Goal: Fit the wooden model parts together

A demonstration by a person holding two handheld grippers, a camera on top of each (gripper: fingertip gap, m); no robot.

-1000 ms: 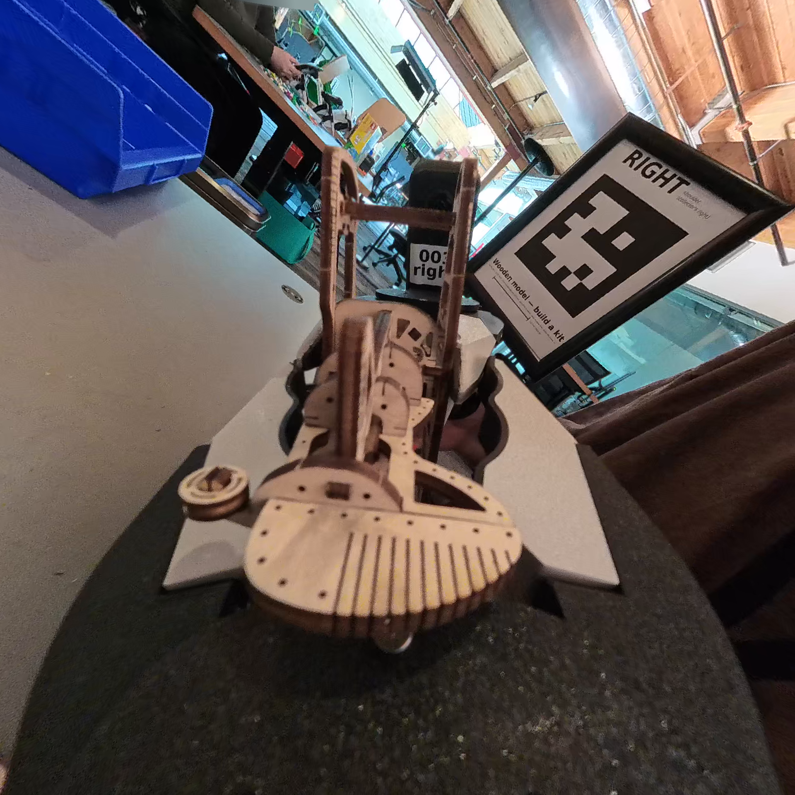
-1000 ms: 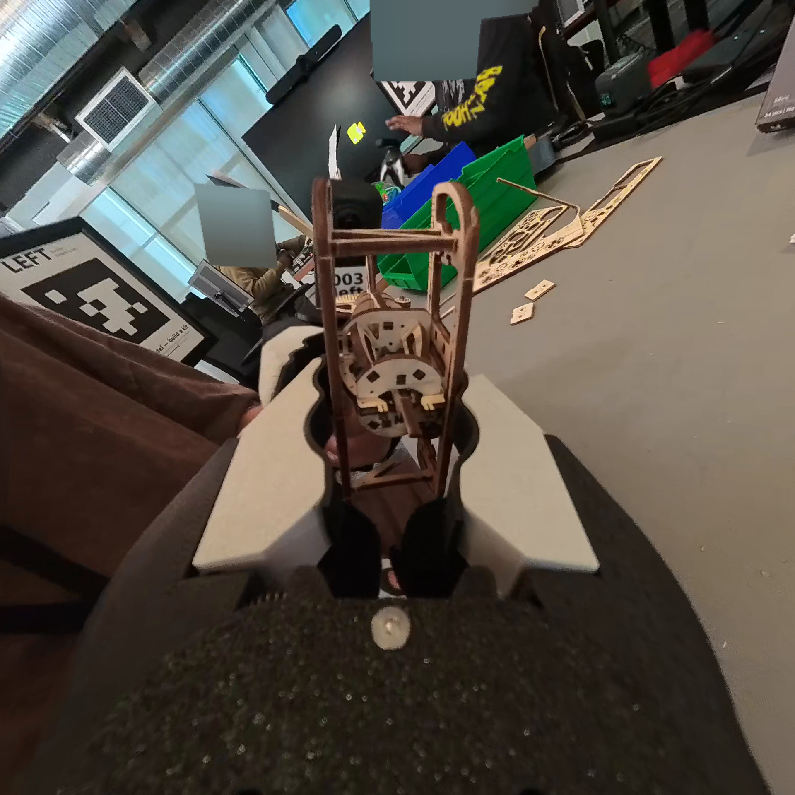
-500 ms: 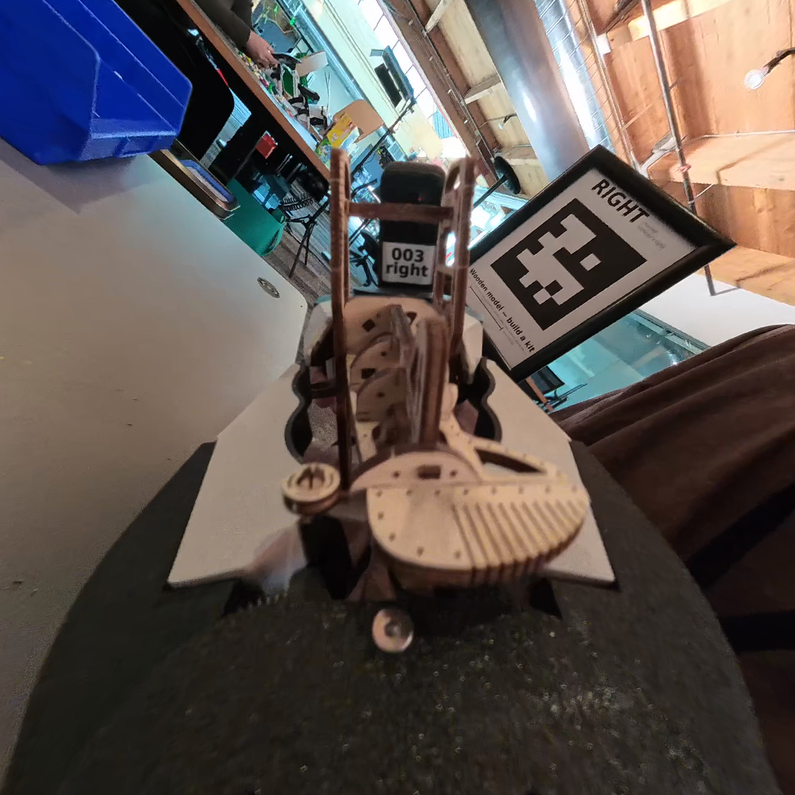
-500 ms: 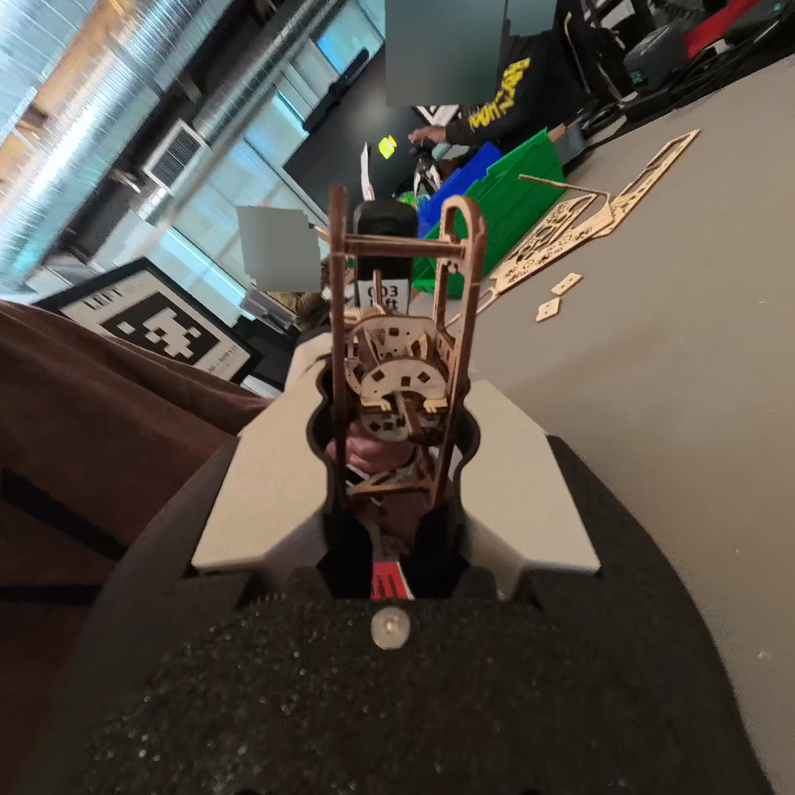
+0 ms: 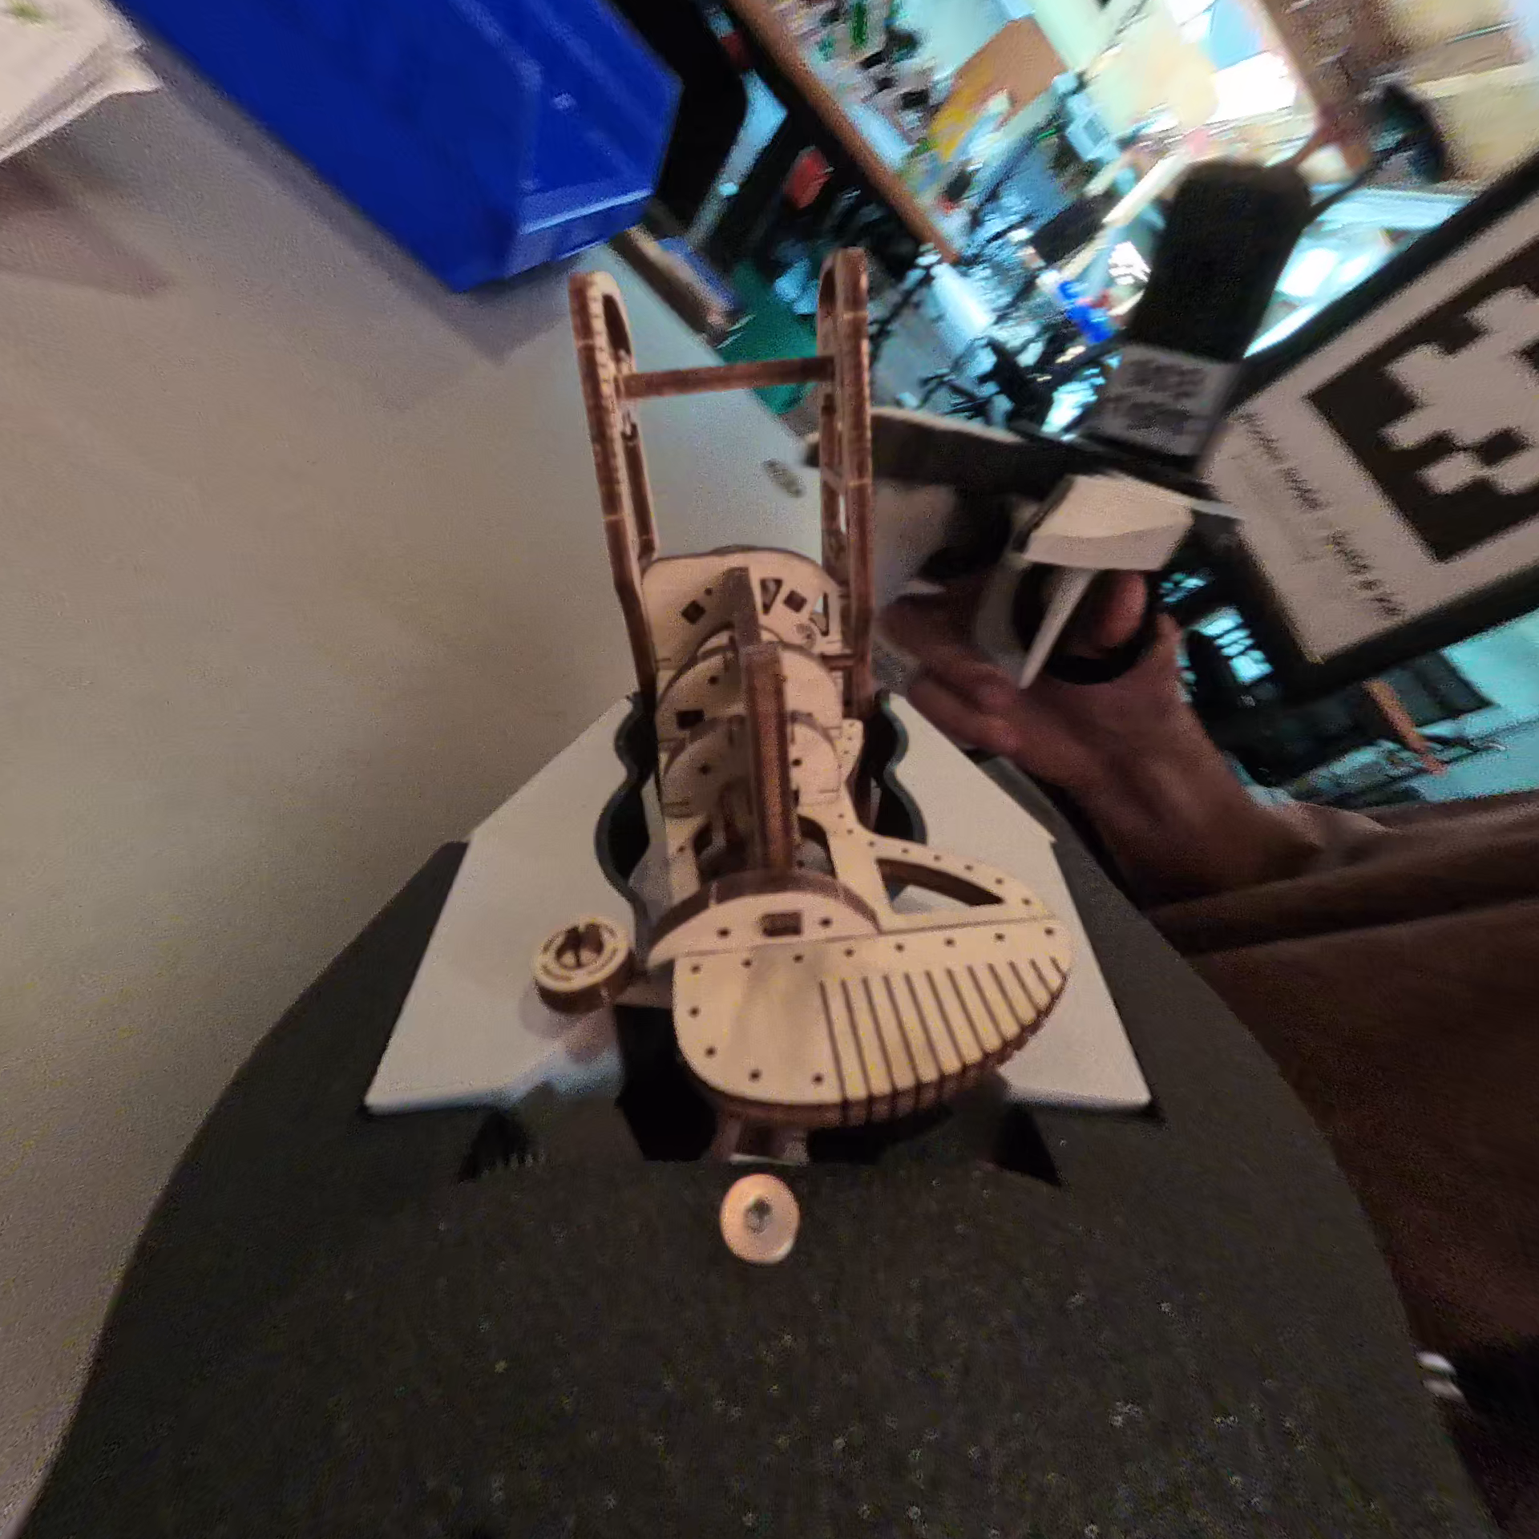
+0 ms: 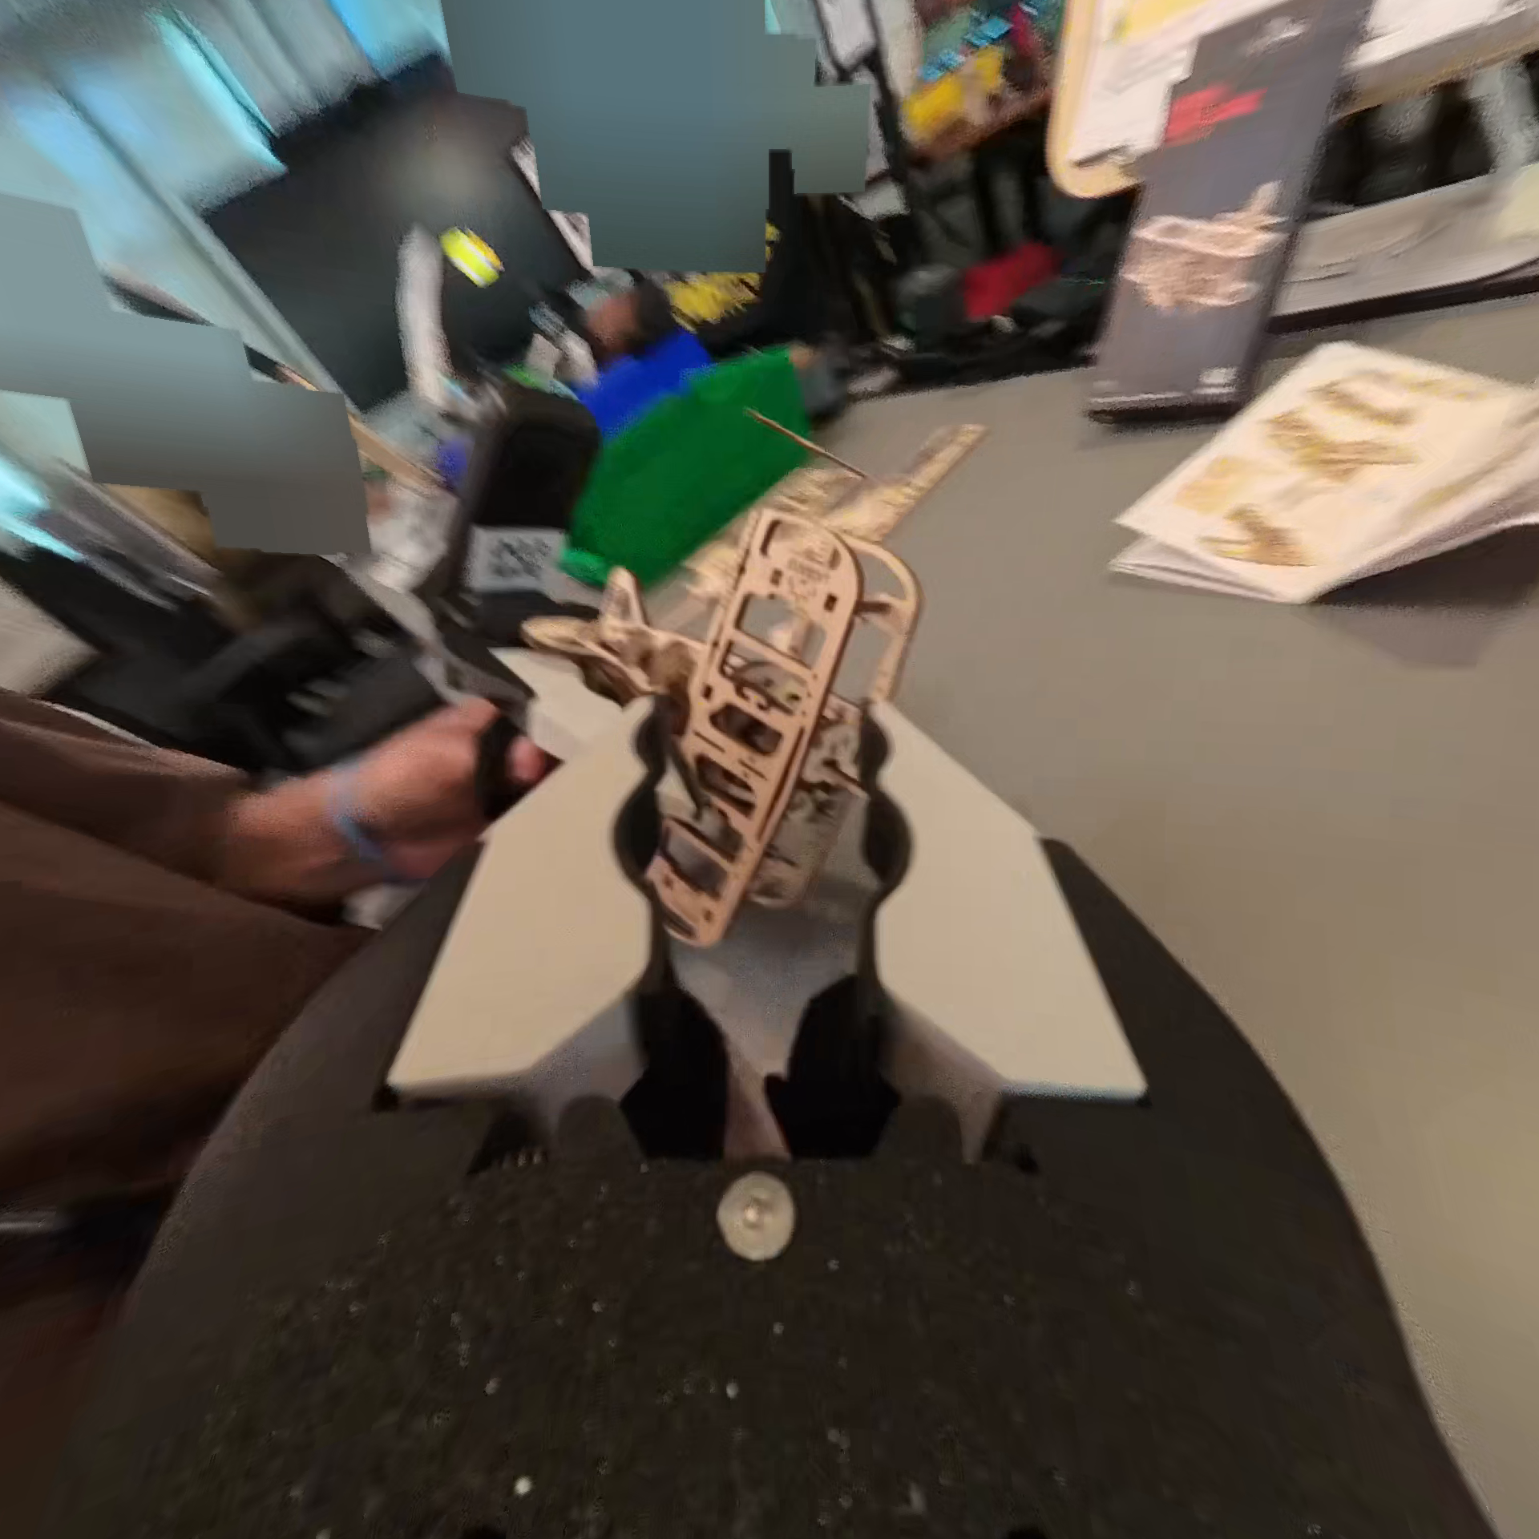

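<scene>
The wooden model (image 5: 774, 799) has a fan-shaped plate, a small wheel and a tall two-rail frame. My left gripper (image 5: 758, 724) is shut on its lower body and holds it above the grey table (image 5: 250, 583). My right gripper (image 5: 1041, 516) is at the right of the frame's top, its fingers reaching the right rail. In the right wrist view the model (image 6: 774, 716) shows side-on and tilted, one rail lying between the parted jaws of my right gripper (image 6: 758, 724). Blur hides whether they touch it. The left gripper (image 6: 375, 666) holds the model from the left.
A blue bin (image 5: 416, 108) stands at the table's far left, and a framed marker board (image 5: 1416, 433) at the right. A green bin (image 6: 691, 466), wooden part sheets (image 6: 883, 491), an open booklet (image 6: 1332, 475) and an upright dark box (image 6: 1207, 233) lie beyond the model. Brown sleeves flank both grippers. The grippers' ends are close to 5 centimeters from one another.
My right gripper left its end-on hold across both frame rails and swung round to the model's side. The model now faces it side-on. Both views turned and blurred.
</scene>
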